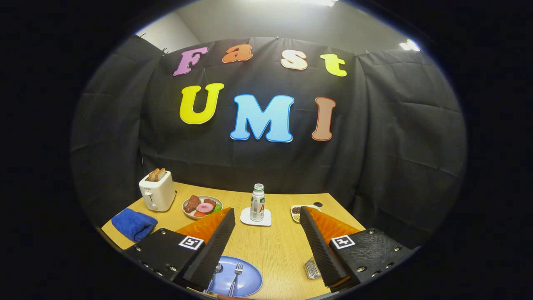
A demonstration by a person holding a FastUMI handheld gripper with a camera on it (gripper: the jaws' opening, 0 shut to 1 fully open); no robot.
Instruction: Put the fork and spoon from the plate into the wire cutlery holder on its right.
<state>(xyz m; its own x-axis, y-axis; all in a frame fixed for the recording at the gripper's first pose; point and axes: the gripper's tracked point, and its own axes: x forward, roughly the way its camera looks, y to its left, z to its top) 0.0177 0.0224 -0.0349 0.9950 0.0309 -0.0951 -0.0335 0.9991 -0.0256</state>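
The fork (pixel 235 276) lies on the blue plate (pixel 250 283) at the near edge of the wooden table (pixel 275 246), tines pointing away, and the spoon (pixel 217 268) lies just to its left on the same plate, mostly hidden behind the left finger. The wire cutlery holder (pixel 311 268) stands to the right of the plate, partly covered by the right finger, and what shows of it holds nothing I can make out. In the gripper view, the gripper (pixel 266 218) hangs above the table with its jaws released and spread wide, grasping nothing; the plate sits low between the fingers. Farther off stand a bottle (pixel 257 203) on a white coaster, a toaster (pixel 156 191), a blue cloth (pixel 134 224) and a plate of food (pixel 202 206). By my judgement no part of the task is done: both pieces remain to be picked up and moved over.
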